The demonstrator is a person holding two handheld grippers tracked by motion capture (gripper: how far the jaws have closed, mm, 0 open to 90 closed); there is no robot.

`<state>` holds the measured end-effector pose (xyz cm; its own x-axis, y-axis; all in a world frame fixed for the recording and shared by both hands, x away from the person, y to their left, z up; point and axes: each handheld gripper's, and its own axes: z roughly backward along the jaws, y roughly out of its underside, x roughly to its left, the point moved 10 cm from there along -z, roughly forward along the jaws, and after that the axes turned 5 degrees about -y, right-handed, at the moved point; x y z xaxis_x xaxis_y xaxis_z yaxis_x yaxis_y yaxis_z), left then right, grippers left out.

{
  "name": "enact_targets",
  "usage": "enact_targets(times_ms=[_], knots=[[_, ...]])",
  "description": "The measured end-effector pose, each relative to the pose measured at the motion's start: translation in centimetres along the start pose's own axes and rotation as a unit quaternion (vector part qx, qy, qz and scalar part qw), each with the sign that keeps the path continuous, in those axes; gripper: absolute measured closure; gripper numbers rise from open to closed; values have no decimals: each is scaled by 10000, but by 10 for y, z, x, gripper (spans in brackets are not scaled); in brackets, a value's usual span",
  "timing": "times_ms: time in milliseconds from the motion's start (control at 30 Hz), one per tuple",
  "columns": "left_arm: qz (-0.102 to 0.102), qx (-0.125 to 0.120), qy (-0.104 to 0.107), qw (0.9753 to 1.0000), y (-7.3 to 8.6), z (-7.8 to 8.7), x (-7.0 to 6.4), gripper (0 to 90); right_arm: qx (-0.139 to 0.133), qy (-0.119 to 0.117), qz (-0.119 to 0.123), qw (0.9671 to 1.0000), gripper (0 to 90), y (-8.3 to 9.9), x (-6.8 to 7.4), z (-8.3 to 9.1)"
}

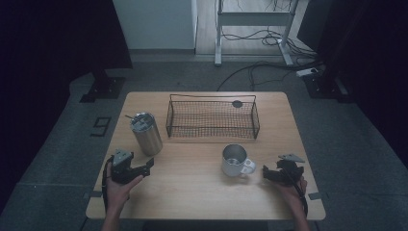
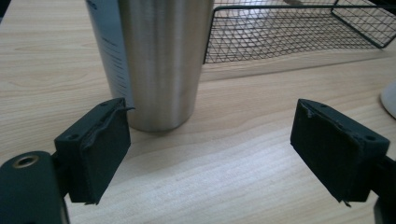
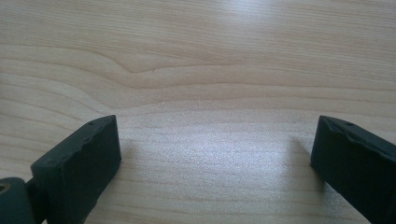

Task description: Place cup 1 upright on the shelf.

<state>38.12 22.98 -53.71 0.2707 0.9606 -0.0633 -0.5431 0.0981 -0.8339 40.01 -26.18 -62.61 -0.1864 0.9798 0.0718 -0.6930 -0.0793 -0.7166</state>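
Observation:
A tall steel tumbler (image 1: 146,133) with a lid stands at the table's left. In the left gripper view the tumbler (image 2: 161,60) rises close ahead, slightly left of centre. A steel mug (image 1: 234,160) with a white handle sits right of the table's middle. My left gripper (image 1: 148,166) lies low just in front of the tumbler, and its jaws stand wide apart around nothing (image 2: 210,126). My right gripper (image 1: 266,174) rests right of the mug, pointing toward it. It is open over bare wood (image 3: 215,144).
A black wire basket (image 1: 211,118) stands empty at the back middle of the wooden table (image 1: 192,192); its near wall (image 2: 289,42) shows right of the tumbler. A small dark disc (image 1: 237,103) lies behind it. Cables and desk legs (image 1: 219,43) are on the floor beyond.

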Motion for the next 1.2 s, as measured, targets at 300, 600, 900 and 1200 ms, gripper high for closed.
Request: enact_targets(times_ms=[300, 600, 900, 1200], knots=[[57, 86, -97, 9999, -4, -13, 8, 109, -1, -1, -5, 10000, 14, 0, 0, 0], [21, 126, -191, 9997, -13, -23, 15, 61, -5, 67, -76, 9999, 10, 0, -2, 0], [80, 180, -275, 9994, -19, -33, 22, 62, -7, 71, -79, 9999, 10, 0, -2, 0], [-17, 230, -222, 9995, -26, -39, 22, 55, -6, 74, -80, 9999, 10, 0, -3, 0]])
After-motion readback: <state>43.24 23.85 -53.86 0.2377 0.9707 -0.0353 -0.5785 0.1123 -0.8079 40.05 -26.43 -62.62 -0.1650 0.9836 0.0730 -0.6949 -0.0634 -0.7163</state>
